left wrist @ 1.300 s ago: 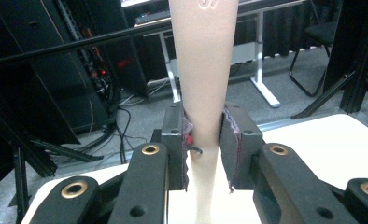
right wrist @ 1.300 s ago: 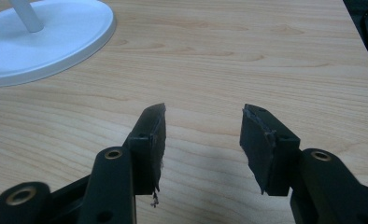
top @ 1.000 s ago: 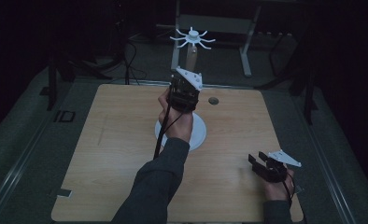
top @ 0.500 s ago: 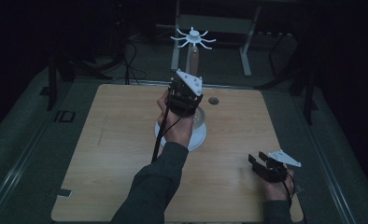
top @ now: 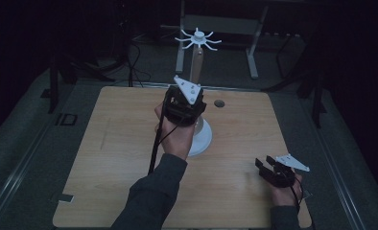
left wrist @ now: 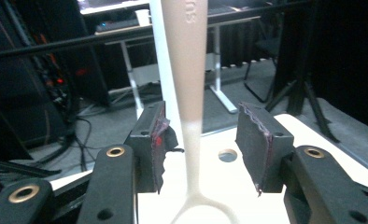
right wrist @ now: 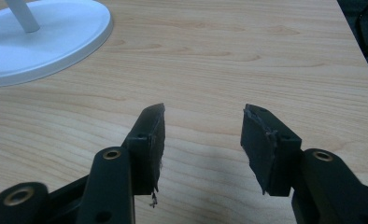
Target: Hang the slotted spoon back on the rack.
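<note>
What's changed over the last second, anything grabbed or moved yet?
The left claw has lifted a little up the stand's post, jaws open either side of it, nothing gripped. The right claw stays open near the table's right front corner. The white base hasn't shifted.

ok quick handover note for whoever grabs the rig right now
Left tongs: open, raised over the table, jaws on either side of the stand's post, not touching it.
Right tongs: open, holding nothing, low over the wooden table at its near right.
Stand: white round base mid-table, upright post, hook crown on top, hooks bare.
Done: left tongs lined up on the post.
Left: probably close on the post; nothing gripped yet.
</note>
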`<action>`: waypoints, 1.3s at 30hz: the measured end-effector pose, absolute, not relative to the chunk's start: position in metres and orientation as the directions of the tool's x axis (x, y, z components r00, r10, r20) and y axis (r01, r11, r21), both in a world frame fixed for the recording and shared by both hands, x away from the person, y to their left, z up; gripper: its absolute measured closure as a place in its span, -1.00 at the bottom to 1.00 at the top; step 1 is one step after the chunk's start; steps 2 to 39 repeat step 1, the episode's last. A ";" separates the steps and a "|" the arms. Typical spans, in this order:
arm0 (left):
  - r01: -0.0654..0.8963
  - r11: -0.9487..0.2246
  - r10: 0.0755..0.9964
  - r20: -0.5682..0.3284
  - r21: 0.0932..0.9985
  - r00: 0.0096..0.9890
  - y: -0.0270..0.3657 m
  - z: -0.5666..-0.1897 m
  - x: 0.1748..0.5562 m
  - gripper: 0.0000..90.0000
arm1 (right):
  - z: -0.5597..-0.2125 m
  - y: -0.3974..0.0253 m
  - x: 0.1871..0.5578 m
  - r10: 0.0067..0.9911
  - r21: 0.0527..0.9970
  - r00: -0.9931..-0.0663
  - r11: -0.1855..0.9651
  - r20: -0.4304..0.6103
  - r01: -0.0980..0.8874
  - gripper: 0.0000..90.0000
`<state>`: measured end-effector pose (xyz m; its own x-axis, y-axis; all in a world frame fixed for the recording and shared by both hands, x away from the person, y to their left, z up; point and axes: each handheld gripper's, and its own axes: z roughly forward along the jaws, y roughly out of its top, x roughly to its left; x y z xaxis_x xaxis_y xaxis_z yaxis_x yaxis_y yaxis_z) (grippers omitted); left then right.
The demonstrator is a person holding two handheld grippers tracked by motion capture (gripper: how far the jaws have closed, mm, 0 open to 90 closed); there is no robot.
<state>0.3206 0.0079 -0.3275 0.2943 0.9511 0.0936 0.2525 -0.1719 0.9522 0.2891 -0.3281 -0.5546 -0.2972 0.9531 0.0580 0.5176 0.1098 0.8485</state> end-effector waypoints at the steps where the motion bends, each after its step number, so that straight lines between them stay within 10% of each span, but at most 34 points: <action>1: 0.258 -0.170 0.948 0.086 0.951 0.307 0.010 -0.329 0.319 0.16 | -0.555 -0.328 0.289 0.953 0.848 -0.296 0.109 0.059 0.519 0.08; 39: 0.258 -0.170 0.948 0.086 0.951 0.307 0.010 -0.329 0.319 0.16 | -0.555 -0.328 0.289 0.953 0.848 -0.296 0.109 0.059 0.519 0.08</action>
